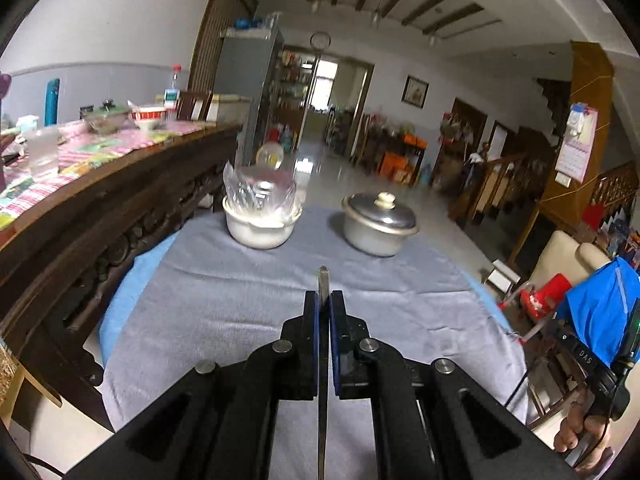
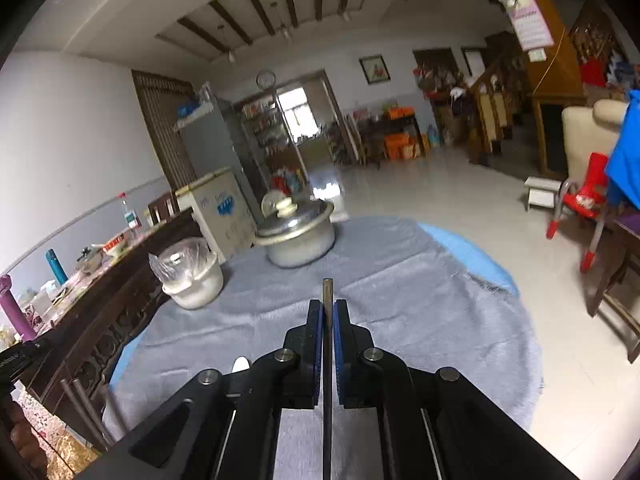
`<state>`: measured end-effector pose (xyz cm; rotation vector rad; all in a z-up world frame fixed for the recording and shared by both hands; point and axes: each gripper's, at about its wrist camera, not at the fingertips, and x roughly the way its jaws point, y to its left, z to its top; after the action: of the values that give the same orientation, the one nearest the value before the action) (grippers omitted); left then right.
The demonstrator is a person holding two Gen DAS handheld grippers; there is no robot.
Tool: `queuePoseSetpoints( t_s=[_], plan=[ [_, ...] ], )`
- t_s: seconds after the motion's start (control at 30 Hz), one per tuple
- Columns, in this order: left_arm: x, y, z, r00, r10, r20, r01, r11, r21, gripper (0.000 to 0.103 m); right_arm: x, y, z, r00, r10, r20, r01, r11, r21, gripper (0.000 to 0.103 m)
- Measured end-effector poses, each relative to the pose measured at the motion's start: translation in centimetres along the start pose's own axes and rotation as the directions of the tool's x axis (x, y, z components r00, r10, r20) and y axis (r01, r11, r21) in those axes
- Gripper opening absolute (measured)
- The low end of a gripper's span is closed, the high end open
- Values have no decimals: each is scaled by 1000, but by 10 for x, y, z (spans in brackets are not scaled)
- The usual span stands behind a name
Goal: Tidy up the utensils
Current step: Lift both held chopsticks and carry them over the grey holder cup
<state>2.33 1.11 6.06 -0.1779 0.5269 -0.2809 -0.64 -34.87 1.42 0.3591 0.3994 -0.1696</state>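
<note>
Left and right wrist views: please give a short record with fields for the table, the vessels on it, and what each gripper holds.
table cover: grey cloth over a blue layer
white pot: holds a clear plastic bag, no lid
metal pot: lid on, pale knob
left gripper: jaws shut on a thin metal utensil
right gripper: jaws shut on a slim metal handle
utensil types: cannot tell

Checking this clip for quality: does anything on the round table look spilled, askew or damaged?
Nothing spilled or damaged. The white bowl has crumpled clear plastic bulging above its rim, and the grey cloth leaves the blue cover exposed at one edge. The lidded metal pot sits upright.
</note>
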Motion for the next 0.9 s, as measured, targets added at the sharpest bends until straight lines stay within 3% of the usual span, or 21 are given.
queuePoseSetpoints(
  t_s=[0.5, 0.9],
  plan=[
    [-85, -28, -8, 991, -90, 100, 90, 996, 6, 5, -95, 20, -2, 989, -6, 147, 12, 999, -39, 6],
    [-119, -45, -1, 977, -128, 173, 130, 992, -1, 5, -152, 44, 7, 971, 36, 236, -10, 994, -111, 6]
  ],
)
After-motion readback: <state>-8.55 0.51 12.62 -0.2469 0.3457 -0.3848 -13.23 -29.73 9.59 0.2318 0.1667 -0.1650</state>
